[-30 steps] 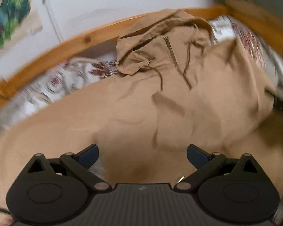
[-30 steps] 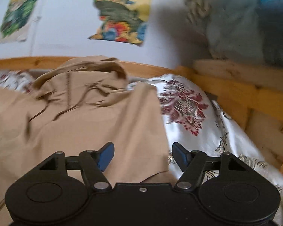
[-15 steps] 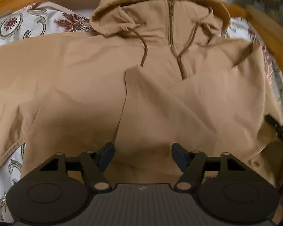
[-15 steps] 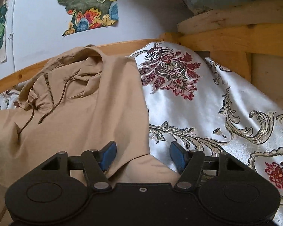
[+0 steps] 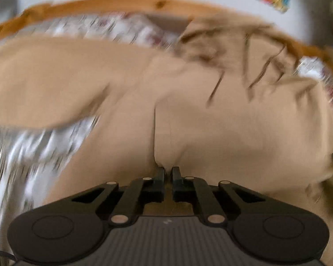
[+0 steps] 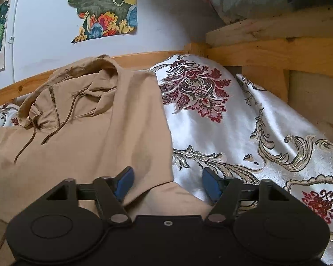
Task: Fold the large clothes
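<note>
A tan hooded jacket (image 6: 82, 133) with a zip and brown drawstrings lies spread on the bed, its hood toward the wall. In the blurred left wrist view the jacket (image 5: 211, 122) fills the frame. My left gripper (image 5: 168, 171) is shut on a pinched fold of its cloth. My right gripper (image 6: 167, 182) is open, its blue pads straddling the jacket's right edge where it meets the bedspread.
A white satin bedspread (image 6: 244, 137) with red floral patterns covers the bed. A wooden bed frame (image 6: 266, 51) runs along the back and right. Colourful pictures (image 6: 104, 8) hang on the white wall.
My left gripper has closed on a fold of the jacket and is moving, blurring its view. My right gripper has stayed open and shifted slightly along the jacket's right edge.
</note>
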Demonstrator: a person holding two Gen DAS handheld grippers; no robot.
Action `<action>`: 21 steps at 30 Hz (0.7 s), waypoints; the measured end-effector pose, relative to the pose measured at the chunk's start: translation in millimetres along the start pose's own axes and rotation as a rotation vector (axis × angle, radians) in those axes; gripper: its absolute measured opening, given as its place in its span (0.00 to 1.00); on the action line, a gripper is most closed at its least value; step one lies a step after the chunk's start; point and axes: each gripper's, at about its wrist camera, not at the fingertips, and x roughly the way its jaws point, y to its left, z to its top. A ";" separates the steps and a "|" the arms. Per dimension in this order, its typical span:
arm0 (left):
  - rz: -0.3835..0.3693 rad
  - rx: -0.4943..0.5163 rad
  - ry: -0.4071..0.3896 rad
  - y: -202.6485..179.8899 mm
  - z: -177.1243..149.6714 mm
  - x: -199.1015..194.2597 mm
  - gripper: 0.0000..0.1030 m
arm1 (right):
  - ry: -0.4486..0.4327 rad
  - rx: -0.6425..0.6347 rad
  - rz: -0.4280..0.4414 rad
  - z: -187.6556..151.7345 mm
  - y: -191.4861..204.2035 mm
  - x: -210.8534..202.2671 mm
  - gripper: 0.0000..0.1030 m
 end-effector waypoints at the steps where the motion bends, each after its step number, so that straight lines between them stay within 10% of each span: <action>1: 0.010 0.020 0.031 -0.2 -7.0 4.3 0.06 | -0.002 -0.008 -0.004 -0.4 1.2 -0.7 0.78; 10: 0.068 0.191 0.075 -23.9 -2.8 13.2 0.22 | 0.016 -0.155 -0.139 -0.6 13.7 1.3 0.88; 13: 0.026 0.152 0.086 -16.9 -5.2 3.8 0.62 | 0.066 -0.154 -0.160 -0.9 8.7 9.2 0.88; 17: -0.045 0.045 0.052 10.8 -2.7 -17.5 0.76 | 0.067 -0.146 -0.194 0.5 2.2 10.8 0.92; 21: 0.033 0.005 -0.037 44.4 -2.0 -48.5 0.88 | -0.016 -0.252 -0.273 -3.1 17.9 -3.3 0.93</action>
